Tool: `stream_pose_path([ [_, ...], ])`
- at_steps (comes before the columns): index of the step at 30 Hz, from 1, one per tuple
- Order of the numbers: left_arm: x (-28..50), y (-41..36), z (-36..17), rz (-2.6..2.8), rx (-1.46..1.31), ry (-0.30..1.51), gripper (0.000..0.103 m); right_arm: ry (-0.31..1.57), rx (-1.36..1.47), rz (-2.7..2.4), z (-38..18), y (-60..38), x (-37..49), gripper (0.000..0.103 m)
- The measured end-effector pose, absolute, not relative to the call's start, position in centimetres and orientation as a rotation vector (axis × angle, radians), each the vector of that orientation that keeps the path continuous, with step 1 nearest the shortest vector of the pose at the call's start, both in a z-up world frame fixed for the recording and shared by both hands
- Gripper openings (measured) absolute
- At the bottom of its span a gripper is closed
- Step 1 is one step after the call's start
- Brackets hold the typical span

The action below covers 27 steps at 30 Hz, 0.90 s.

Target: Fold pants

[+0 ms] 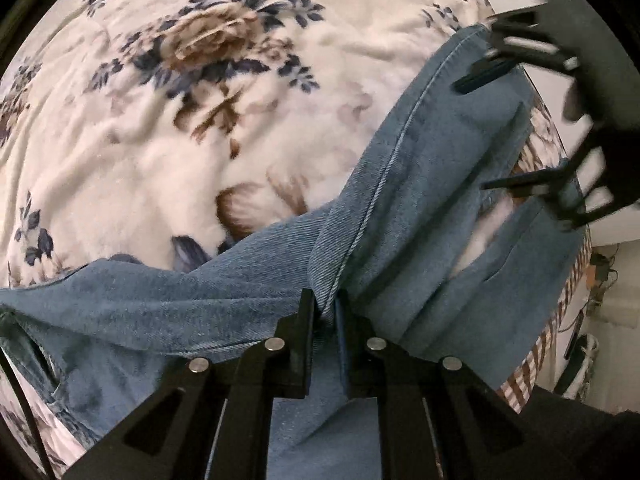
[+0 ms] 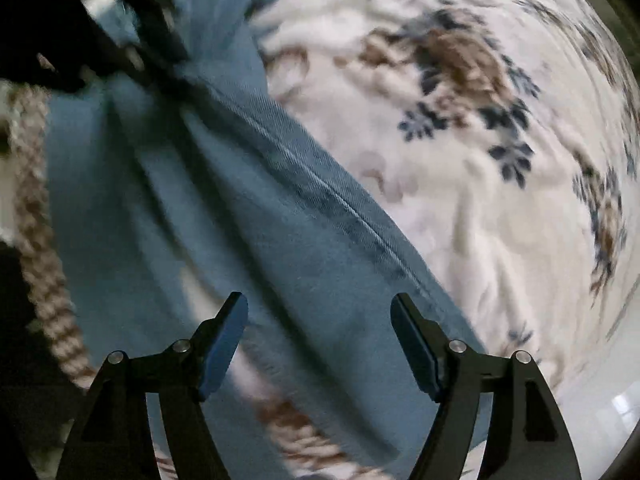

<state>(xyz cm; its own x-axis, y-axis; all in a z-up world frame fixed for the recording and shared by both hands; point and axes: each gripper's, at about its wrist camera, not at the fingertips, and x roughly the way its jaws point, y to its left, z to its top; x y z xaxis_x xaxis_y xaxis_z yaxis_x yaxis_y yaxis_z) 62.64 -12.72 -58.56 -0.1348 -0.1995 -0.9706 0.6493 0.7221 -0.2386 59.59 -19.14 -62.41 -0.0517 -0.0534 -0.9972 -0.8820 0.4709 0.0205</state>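
Blue denim pants [image 1: 420,200] lie on a white floral blanket [image 1: 180,120]. My left gripper [image 1: 324,312] is shut on a fold of the pants near a side seam, and the cloth bunches up between its fingers. My right gripper [image 2: 320,320] is open and empty, held just above a pant leg [image 2: 248,208] with the seam running diagonally under it. The right gripper also shows in the left wrist view [image 1: 504,120] at the far end of the leg, open. The left gripper shows blurred at the top left of the right wrist view [image 2: 152,60], gripping denim.
The floral blanket [image 2: 480,160] covers the bed. A brown checked sheet [image 1: 532,364] shows at the bed's right edge, with floor and cables [image 1: 592,312] beyond. The checked sheet also shows along the left in the right wrist view [image 2: 36,200].
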Motion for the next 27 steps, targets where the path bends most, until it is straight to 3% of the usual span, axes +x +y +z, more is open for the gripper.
stream_pose_path([
  [1, 62.3, -12.8, -58.4, -0.757, 0.382, 1.540, 0.007, 1.481, -0.885, 0.839, -63.4, -18.8, 59.4, 0.063],
  [2, 62.2, -12.8, -58.3, -0.748, 0.384, 1.533, 0.007, 1.487, -0.880, 0.844, -64.0, -18.7, 59.3, 0.027],
  [3, 62.0, -12.7, -58.1, -0.743, 0.383, 1.524, 0.007, 1.495, -0.858, 0.838, -64.2, -18.7, 59.3, 0.018],
  [5, 61.4, -12.5, -57.3, -0.726, 0.401, 1.499, 0.006, 1.457, -0.788, 0.774, -63.3, -19.2, 59.2, 0.011],
  [10, 59.3, -11.6, -52.8, -0.661, 0.317, 1.448, 0.006, 1.313, -0.635, 0.621, -56.6, -21.6, 54.7, 0.009],
  [15, 53.3, -9.0, -49.6, -0.600, 0.115, 1.525, 0.006, 1.387, -0.477, 0.603, -52.6, -21.9, 45.6, 0.009],
  [21, 45.1, -7.1, -58.7, -0.432, -0.007, 1.766, 0.007, 1.573, -0.315, 0.523, -58.0, -20.5, 37.9, 0.009],
  [27, 43.6, -6.4, -63.3, -0.284, -0.122, 1.809, 0.012, 1.704, -0.194, 0.406, -63.0, -20.2, 37.2, 0.017],
])
